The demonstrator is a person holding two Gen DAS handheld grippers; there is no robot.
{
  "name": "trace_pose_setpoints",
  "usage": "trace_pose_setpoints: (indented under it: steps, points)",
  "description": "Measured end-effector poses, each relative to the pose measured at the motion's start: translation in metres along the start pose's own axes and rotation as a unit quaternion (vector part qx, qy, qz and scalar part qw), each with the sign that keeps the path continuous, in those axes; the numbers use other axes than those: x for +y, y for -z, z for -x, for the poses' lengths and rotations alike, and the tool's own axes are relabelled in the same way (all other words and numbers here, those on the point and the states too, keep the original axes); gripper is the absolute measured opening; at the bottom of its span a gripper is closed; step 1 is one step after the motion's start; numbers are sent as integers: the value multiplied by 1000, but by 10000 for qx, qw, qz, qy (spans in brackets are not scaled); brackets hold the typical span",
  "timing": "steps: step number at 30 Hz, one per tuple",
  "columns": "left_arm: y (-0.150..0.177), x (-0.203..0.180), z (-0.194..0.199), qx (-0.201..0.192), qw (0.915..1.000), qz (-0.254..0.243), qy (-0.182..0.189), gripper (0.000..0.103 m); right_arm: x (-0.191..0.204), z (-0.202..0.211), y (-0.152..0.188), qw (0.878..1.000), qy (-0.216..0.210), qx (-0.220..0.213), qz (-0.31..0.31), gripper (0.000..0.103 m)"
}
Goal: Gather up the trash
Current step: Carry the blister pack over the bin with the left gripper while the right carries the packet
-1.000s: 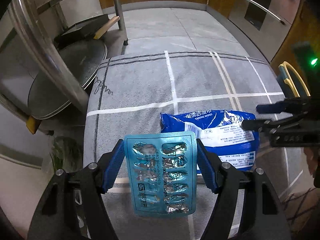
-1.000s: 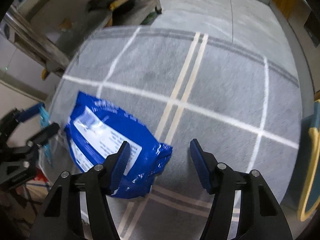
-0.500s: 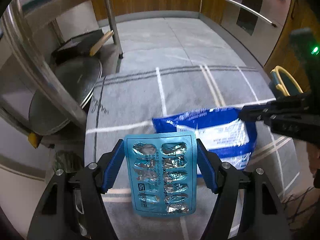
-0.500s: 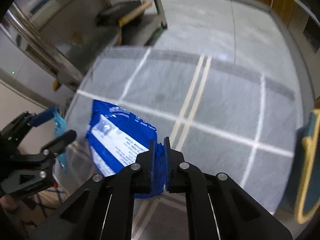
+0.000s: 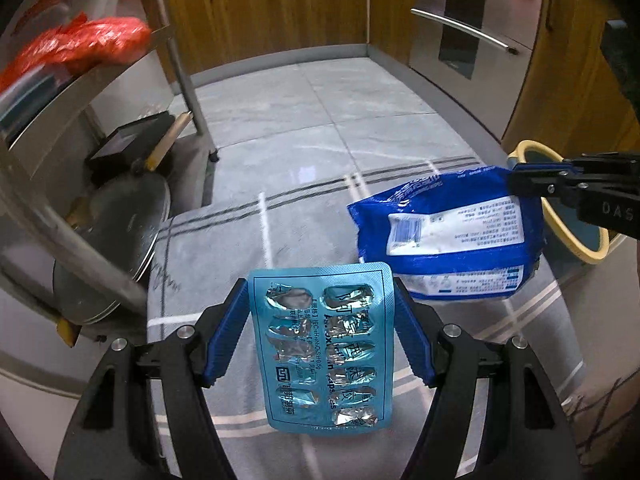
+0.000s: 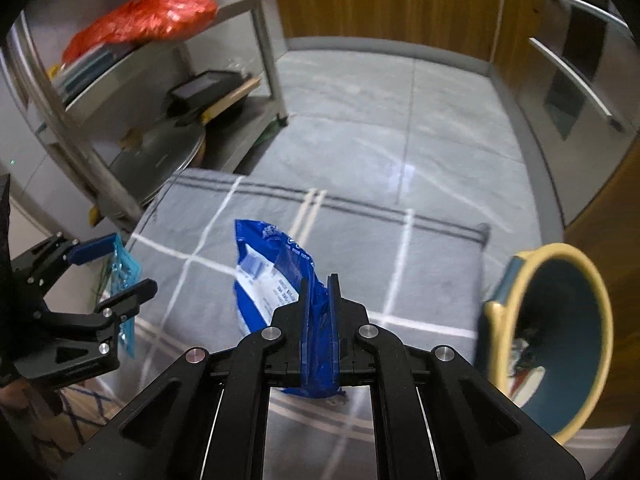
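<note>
— What did we hold in the left gripper (image 5: 320, 336)?
— We held the blister pack (image 5: 322, 354) by its two long edges, above the grey mat (image 5: 216, 252).
— And the right gripper (image 6: 319, 320)?
— It was pinched nearly closed on one end of the blue wipes bag (image 6: 272, 276), lifted off the mat, beside the yellow-rimmed bin (image 6: 560, 320).
</note>
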State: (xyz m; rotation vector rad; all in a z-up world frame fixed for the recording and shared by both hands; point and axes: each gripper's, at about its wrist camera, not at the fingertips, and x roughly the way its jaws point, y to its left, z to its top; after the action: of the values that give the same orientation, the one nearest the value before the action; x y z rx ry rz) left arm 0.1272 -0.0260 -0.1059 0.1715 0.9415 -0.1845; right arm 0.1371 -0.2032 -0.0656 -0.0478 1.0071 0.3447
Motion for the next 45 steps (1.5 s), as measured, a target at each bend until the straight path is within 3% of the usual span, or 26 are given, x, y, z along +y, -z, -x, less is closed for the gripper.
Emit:
trace_pose_setpoints:
  steps: [21, 34, 39, 45]
  points:
    - [-52, -127, -1, -315, 9962, -566, 581, 69, -106, 79, 21, 9933, 580, -791, -617, 9]
    - [-65, -201, 5, -663, 9858, -1226, 936, 69, -183, 95, 30, 9781, 1472, -964, -1112, 9]
    - [-68, -222, 7, -729, 9812, -1436, 1067, 69, -203, 94, 33, 9754, 1426, -920, -1408, 9]
    - [-76, -240, -3, -638, 9798, -1351, 1332, 69, -216, 104, 34, 9705, 1488, -1035, -1592, 9]
